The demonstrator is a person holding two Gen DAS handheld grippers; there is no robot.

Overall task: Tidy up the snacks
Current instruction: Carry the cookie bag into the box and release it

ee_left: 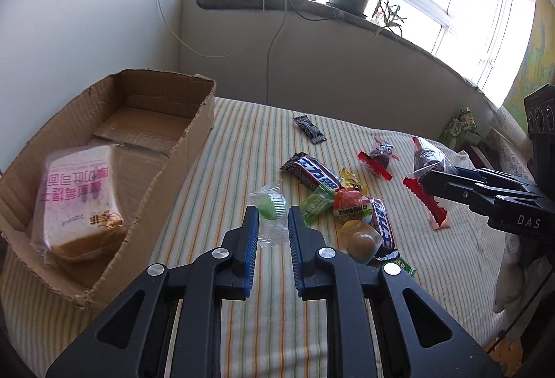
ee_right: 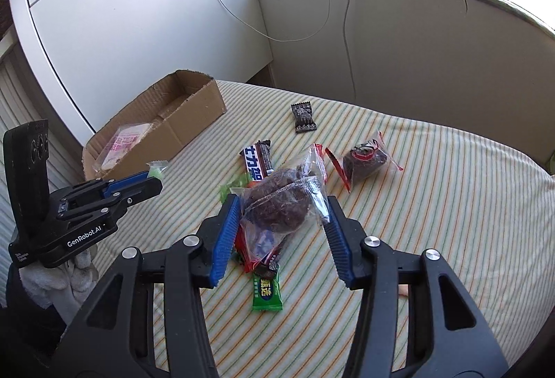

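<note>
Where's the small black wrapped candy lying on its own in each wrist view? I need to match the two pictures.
Left wrist: the small black candy lies upper centre on the striped cloth, beyond the snack pile.
Right wrist: the small black candy lies upper centre, beyond the brown bar.
Shared landmark: the cardboard box to its left in both.

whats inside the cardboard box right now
The cardboard box holds one clear-wrapped sliced bread pack with pink print, lying at its near end. The far end shows bare cardboard flaps. Anything beneath the bread is covered.
</note>
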